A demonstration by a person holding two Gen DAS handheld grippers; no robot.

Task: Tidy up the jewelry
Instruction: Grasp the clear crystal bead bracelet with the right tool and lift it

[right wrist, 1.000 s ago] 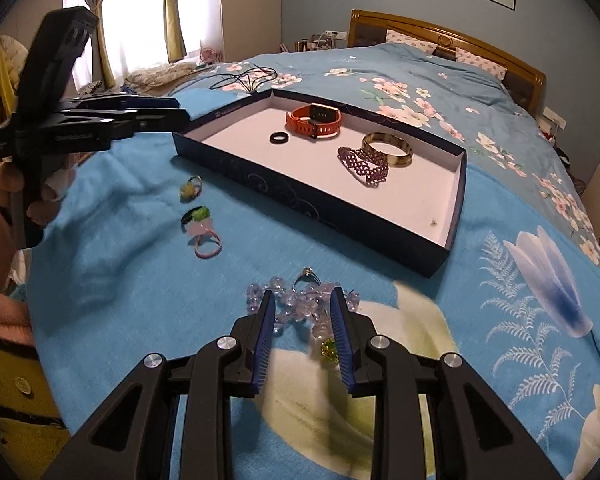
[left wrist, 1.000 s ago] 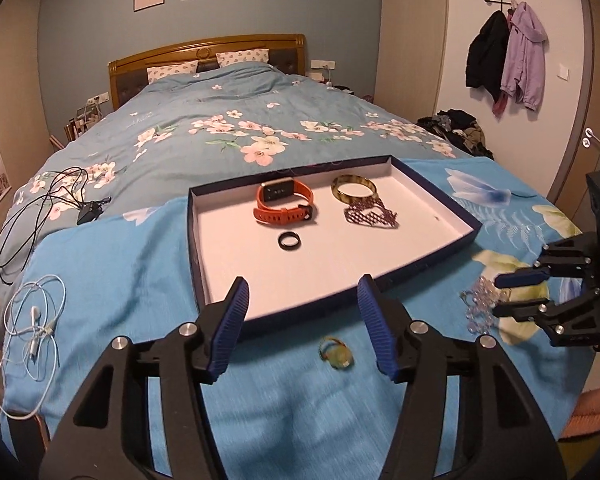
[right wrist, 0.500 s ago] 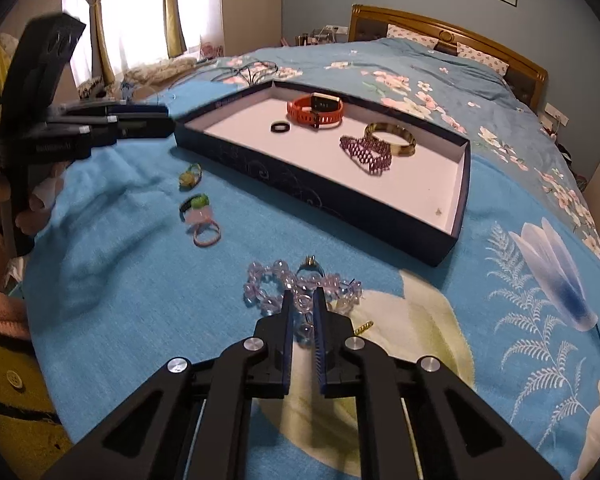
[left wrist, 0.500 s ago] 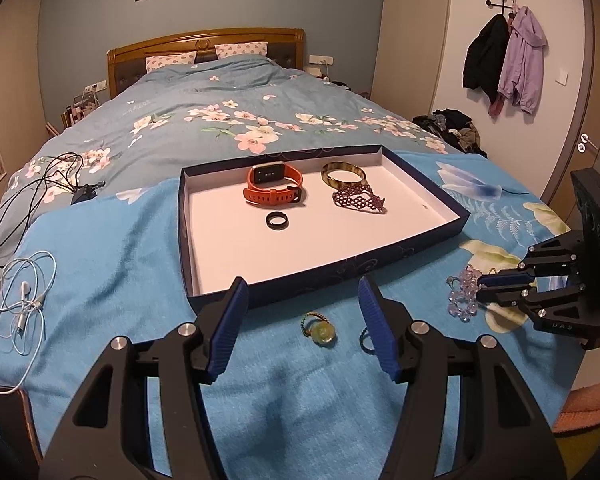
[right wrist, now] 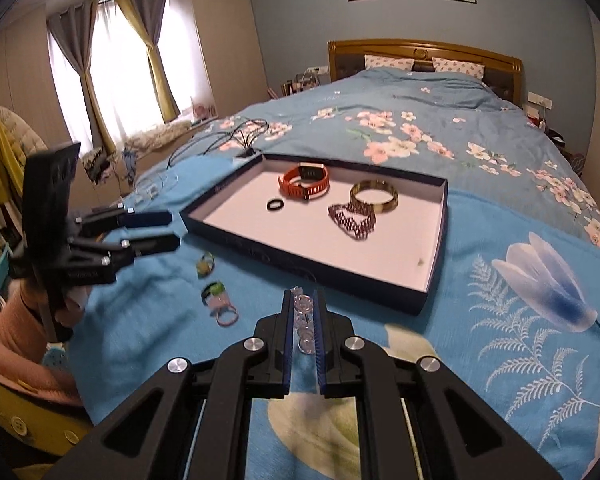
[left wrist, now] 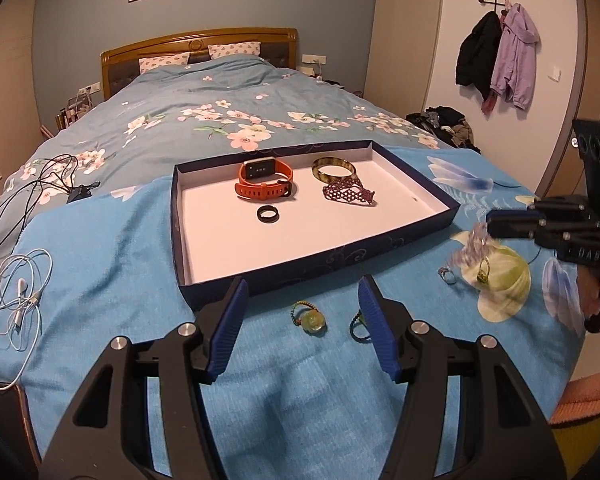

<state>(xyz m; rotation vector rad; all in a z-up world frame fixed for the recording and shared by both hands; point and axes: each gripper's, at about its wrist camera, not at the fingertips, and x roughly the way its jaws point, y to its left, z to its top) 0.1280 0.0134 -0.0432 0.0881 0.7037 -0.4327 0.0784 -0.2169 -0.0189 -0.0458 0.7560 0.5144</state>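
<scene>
A dark blue tray (left wrist: 416, 236) (right wrist: 312, 268) on the bed holds an orange watch (left wrist: 265, 181), a black ring (left wrist: 268, 213), a gold bangle (left wrist: 334, 169) and a purple woven bracelet (left wrist: 350, 193). My right gripper (right wrist: 303, 304) (left wrist: 494, 228) is shut on a clear bead bracelet (right wrist: 303, 312) (left wrist: 470, 250) and holds it above the blanket, right of the tray. My left gripper (left wrist: 302, 312) (right wrist: 168, 230) is open over a green ring (left wrist: 311, 320) in front of the tray. Another ring (left wrist: 358, 326) lies beside it.
Two small rings (left wrist: 447, 275) (left wrist: 482, 276) lie on the blanket under the lifted bracelet. A green ring (right wrist: 205, 266), another green one (right wrist: 214, 290) and a pink ring (right wrist: 226, 315) lie left of my right gripper. White earphones (left wrist: 18, 296) and black cables (left wrist: 32, 196) lie at the left.
My right gripper closed on the clear bead bracelet and lifted it off the blanket toward the tray. My left gripper drew back a little and stays open.
</scene>
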